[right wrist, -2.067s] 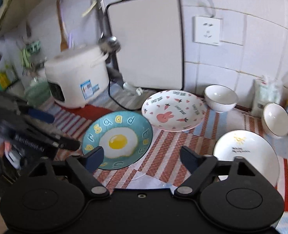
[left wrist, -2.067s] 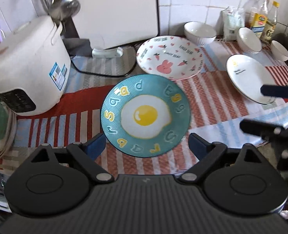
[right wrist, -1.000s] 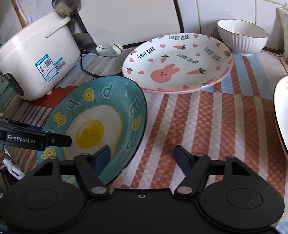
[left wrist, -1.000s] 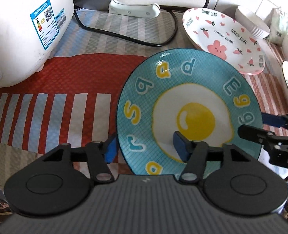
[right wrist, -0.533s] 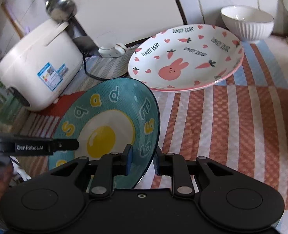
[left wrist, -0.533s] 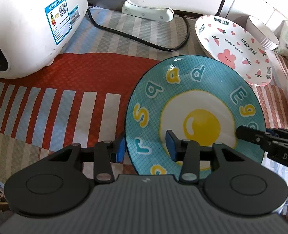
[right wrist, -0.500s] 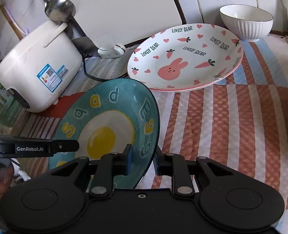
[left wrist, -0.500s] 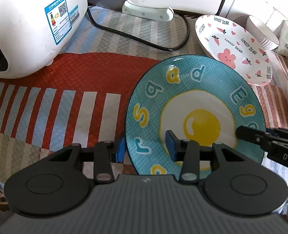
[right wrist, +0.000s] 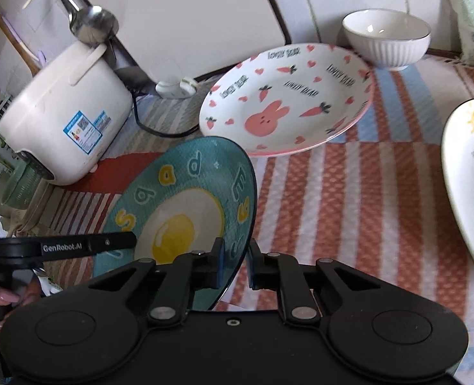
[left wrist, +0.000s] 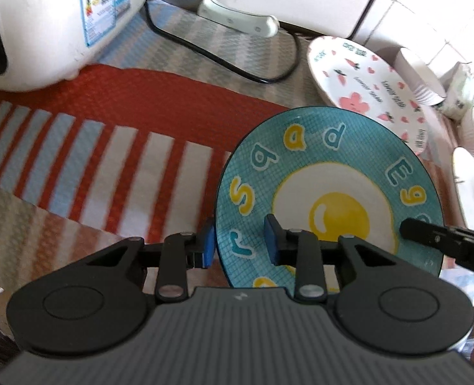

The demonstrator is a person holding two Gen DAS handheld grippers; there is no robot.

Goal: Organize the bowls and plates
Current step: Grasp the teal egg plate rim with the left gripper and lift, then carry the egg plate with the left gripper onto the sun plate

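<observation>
Step in hand: the teal egg plate (left wrist: pixel 330 205) is being picked up off the striped tabletop (right wrist: pixel 349 199), gripped at two rims, with its right edge tilted up in the right wrist view.

Left gripper (left wrist: pixel 238 242): its jaws have just been closing, now narrow, with the plate's near-left rim between the blue pads; contact looks made, judged as gripping.

Right gripper (right wrist: pixel 235 264): fully closed down on the near-right rim.

Next move, as a judgement: a level, matched lift, then the plate gets stacked onto the bunny plate (right wrist: pixel 285 99) just beyond. Uneven hands risk twisting the rim out of the pads. The white bowl (right wrist: pixel 386 38) sits far right, untouched.
</observation>
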